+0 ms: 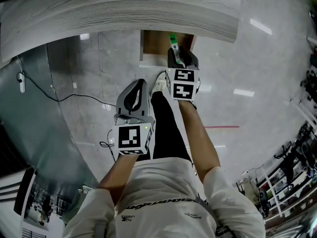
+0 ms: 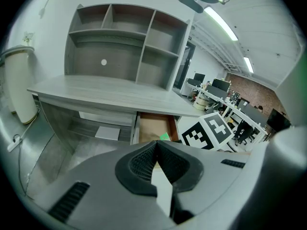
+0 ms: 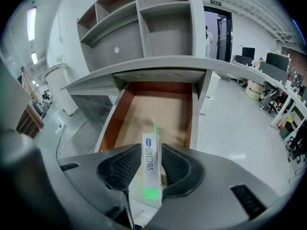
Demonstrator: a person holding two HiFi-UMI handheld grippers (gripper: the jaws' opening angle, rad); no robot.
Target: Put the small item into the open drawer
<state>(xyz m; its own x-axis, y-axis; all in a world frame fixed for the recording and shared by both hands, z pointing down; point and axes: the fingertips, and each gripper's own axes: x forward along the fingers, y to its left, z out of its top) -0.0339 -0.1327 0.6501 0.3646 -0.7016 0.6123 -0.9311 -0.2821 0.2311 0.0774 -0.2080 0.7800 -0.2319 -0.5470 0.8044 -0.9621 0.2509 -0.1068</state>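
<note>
A person stands facing the open drawer under a grey desk, a gripper in each hand. The right gripper reaches out over the drawer's front. A slim white packet with a green end stands upright between its jaws. The jaws are wide, and the pads look just clear of the packet's sides rather than pressing it. The left gripper is held back from the drawer, its jaws together and empty.

This looks like the release step. The packet is above the drawer's bare brown floor but not yet lying on it. The next move calls for letting it fall clear inside, then drawing the right gripper back from the drawer.

The packet bears a blue oval mark and dark characters along its length, too small to read.
</note>
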